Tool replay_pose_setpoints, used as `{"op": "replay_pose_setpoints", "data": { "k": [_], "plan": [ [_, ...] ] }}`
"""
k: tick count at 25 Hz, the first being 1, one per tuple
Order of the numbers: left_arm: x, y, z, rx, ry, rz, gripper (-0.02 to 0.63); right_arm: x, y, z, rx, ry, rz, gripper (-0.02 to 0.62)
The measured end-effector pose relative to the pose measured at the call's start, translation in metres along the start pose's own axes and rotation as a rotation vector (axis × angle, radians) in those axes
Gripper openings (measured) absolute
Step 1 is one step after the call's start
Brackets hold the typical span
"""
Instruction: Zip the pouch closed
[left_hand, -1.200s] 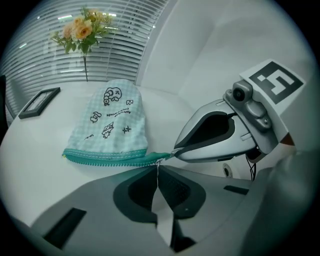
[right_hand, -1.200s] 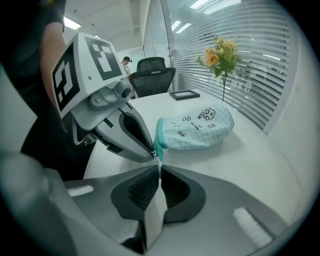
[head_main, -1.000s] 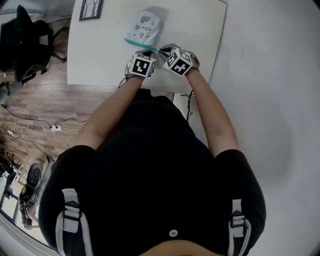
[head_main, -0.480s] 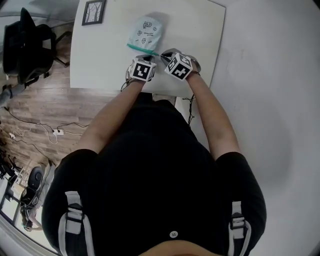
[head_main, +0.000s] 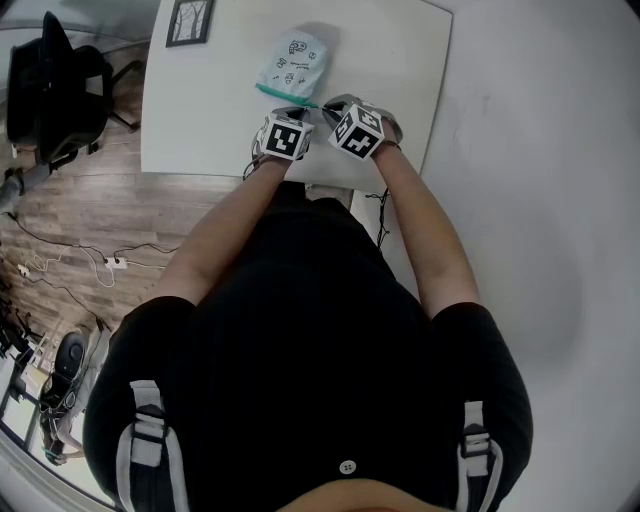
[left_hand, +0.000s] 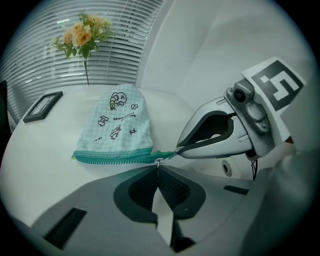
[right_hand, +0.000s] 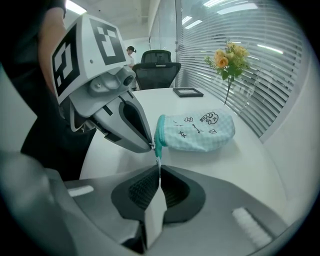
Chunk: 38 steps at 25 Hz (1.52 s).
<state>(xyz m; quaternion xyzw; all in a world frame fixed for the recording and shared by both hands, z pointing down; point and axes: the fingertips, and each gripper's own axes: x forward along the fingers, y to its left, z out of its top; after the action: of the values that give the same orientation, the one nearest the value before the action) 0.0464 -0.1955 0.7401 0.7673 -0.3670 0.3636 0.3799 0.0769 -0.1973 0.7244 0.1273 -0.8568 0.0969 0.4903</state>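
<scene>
— Where's the pouch?

— The checked pouch (head_main: 293, 60) lies flat on the white table (head_main: 390, 60), upper middle of the head view. Its teal zipper (left_hand: 117, 158) runs along the near edge, and the teeth look meshed from end to end.

— And the grippers?

— Both meet at the zipper's right end. The left gripper (left_hand: 158, 166) is clenched on the small silvery zip pull (left_hand: 158, 161). The right gripper (right_hand: 159, 166) is pinched on the teal tab (right_hand: 158, 149) just beside it.

— Any change from a second ago?

— Hardly. Pouch and grippers keep the same arrangement; only the whole head view has shifted slightly.

— Around them?

— There's a picture frame (head_main: 186, 20) at the table's upper left, flowers (left_hand: 82, 35) behind the pouch and a black chair (head_main: 45, 80) at far left.
</scene>
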Motion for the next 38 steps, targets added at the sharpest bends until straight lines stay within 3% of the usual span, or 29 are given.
{"op": "replay_pose_setpoints", "data": {
  "k": [38],
  "plan": [
    [-0.027, 0.059, -0.006, -0.040, -0.024, 0.083, 0.008, -0.013, -0.010, -0.022, 0.076, 0.070, -0.069, 0.017]
  ]
}}
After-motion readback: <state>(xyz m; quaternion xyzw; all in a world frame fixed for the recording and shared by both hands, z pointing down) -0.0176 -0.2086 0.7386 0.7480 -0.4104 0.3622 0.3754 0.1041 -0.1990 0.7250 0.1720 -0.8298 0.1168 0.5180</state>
